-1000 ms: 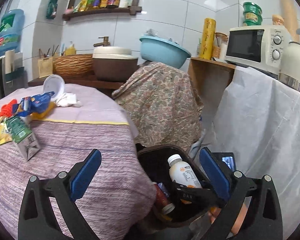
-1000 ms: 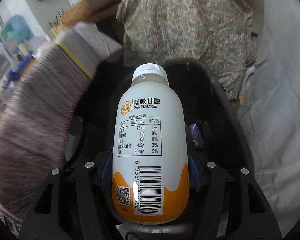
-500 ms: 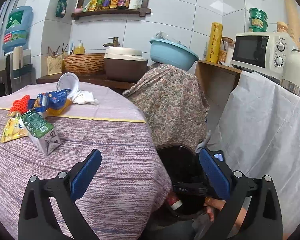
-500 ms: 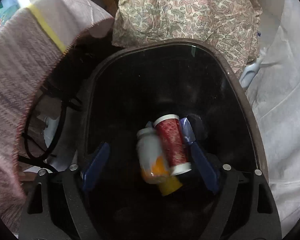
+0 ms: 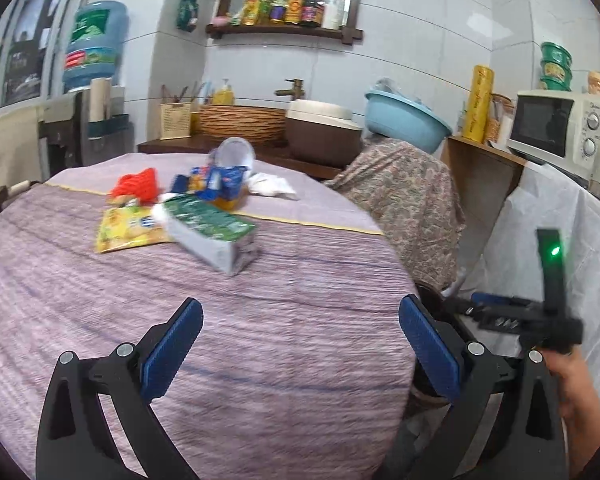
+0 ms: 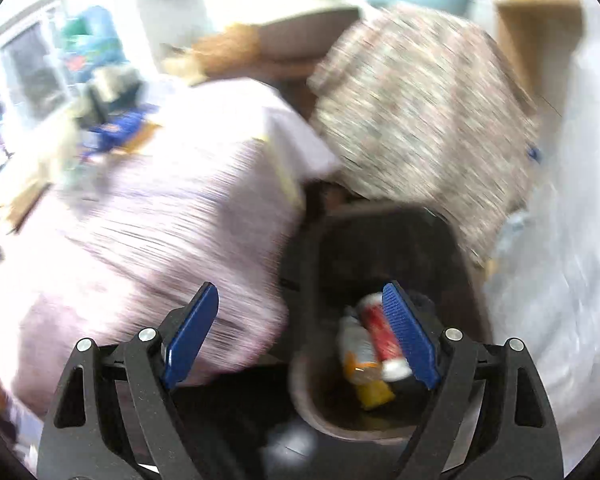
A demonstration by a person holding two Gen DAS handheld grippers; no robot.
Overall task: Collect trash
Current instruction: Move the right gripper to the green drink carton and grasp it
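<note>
Table (image 5: pixel 284 320): purple cloth, wrappers and green carton (image 5: pixel 212 236) lying on it.
Bin (image 6: pixel 456 248): beside table, white bottle (image 6: pixel 356 348) and red can (image 6: pixel 378 328) inside.
Left gripper (image 5: pixel 300 344): spread, empty, over table.
Right gripper (image 6: pixel 300 336): jaws just opened, spread, empty, above bin.

Round bench (image 5: pixel 284 344) under a striped purple cloth with a yellow band across the far part. Trash sits clustered on the far left: green-and-white carton (image 5: pixel 212 236) lying on its side nearest the camera, yellow wrapper (image 5: pixel 126 232) flat just left of it and touching. Behind them, red mesh bag (image 5: pixel 138 186), blue packet (image 5: pixel 216 182) on something yellow, tipped white cup (image 5: pixel 234 154), crumpled white tissue (image 5: pixel 272 186) at right. Near half of the cloth is bare. Right wrist view too blurred to add detail.
</note>
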